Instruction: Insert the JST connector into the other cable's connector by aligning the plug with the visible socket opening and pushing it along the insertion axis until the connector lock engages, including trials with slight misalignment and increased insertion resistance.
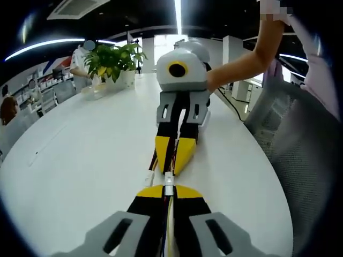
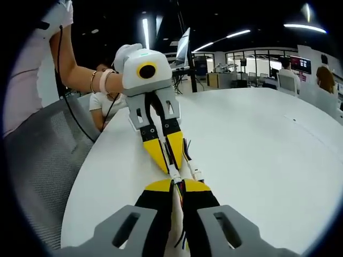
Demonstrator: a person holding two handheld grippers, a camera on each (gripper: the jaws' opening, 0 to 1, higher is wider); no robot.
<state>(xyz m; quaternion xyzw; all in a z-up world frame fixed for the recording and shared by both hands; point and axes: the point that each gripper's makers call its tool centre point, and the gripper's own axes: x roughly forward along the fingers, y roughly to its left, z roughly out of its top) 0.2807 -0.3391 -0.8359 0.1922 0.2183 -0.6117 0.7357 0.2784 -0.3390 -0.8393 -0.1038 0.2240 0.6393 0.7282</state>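
Over the white table [image 1: 80, 160] my two grippers meet tip to tip. My left gripper [image 1: 169, 189] is shut on a small white JST connector [image 1: 169, 181] that pokes out past its yellow tips. Facing it, my right gripper [image 1: 173, 160] is shut on the other cable's connector, with thin coloured wires running back between its jaws. A second white connector [image 1: 149, 176] lies loose just left of the tips. From the right gripper view, my right gripper [image 2: 178, 185] touches the white joint [image 2: 174, 174] in front of my left gripper [image 2: 169, 162]. The loose connector [image 2: 196, 174] lies beside them.
A potted plant [image 1: 113, 59] stands at the table's far end. A grey mesh chair [image 1: 289, 139] [image 2: 43, 160] sits at the table's edge beside the person's arm [image 1: 241, 61]. A monitor [image 2: 182, 48] and seated people are beyond the table [image 2: 268, 150].
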